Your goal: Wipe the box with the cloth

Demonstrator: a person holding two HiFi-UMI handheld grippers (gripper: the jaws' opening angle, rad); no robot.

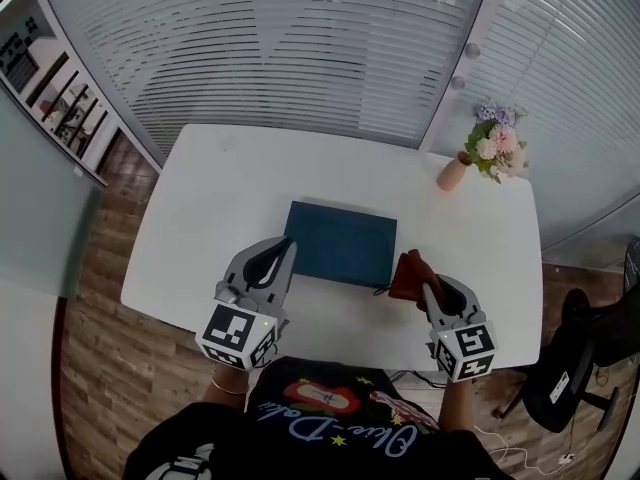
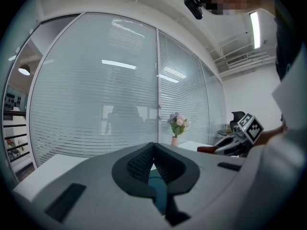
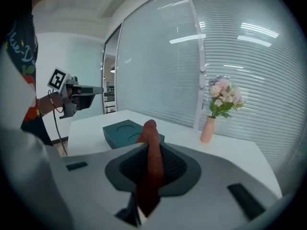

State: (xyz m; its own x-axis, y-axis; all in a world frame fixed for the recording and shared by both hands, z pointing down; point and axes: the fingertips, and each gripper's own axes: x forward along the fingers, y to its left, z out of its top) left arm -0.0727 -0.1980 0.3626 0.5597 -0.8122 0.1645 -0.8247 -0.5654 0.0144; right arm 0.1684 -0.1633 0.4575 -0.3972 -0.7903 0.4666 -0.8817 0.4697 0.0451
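Right gripper (image 3: 151,146) was clamped tight on the reddish-brown cloth (image 3: 149,128), which poked up past the jaws. Left gripper (image 2: 153,146) had its jaws pinched together, holding nothing, by the box's left edge. The flat dark-teal box (image 1: 340,243) sat mid-desk (image 1: 230,178). A pink vase (image 1: 452,173) holding flowers stood near the far right corner.

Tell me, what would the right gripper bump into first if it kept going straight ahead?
Most likely the teal box. The right gripper, shut on the brown cloth, aims at the box's near right edge, and the cloth's tip would touch first. Depth is hard to judge.
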